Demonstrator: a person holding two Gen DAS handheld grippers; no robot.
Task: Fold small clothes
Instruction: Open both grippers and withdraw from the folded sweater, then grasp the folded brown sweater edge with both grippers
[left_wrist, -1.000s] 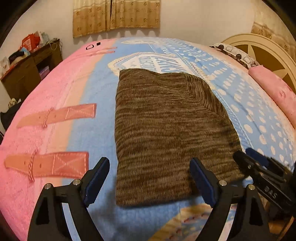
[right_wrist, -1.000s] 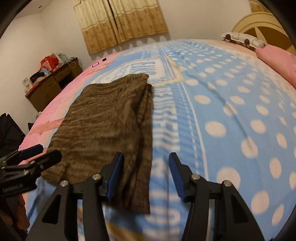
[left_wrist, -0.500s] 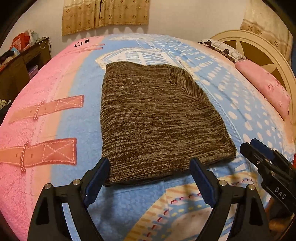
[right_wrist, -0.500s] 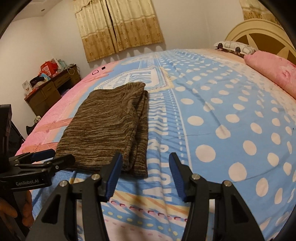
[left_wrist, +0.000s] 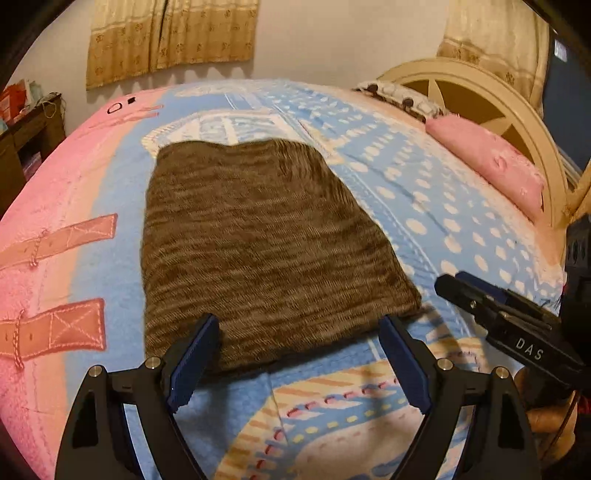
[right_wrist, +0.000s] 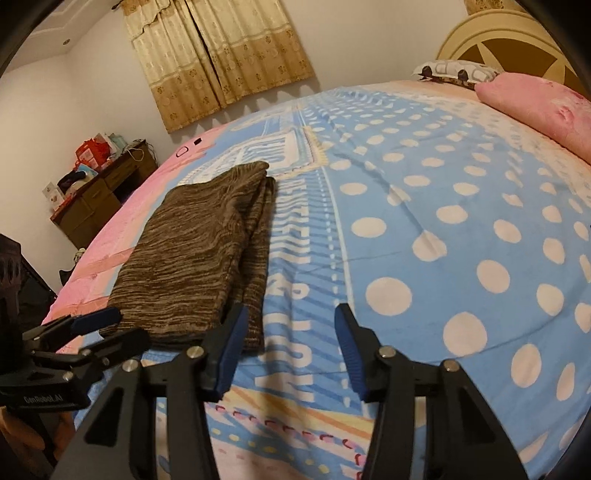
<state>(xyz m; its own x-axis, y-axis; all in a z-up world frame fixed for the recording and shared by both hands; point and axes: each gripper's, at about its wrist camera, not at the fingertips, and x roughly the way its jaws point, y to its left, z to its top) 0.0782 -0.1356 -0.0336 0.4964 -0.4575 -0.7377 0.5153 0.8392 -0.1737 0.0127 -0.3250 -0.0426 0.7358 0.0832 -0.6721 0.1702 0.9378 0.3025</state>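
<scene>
Bedspread (left_wrist: 92, 177), folded brown garment (left_wrist: 258, 236) beyond both spread, empty jaws

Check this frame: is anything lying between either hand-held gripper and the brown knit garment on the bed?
Nothing visible. The left hand-held gripper is open at the near edge of the brown garment, and the right hand-held gripper is open at its near right corner; only bare bedspread around it.
</scene>
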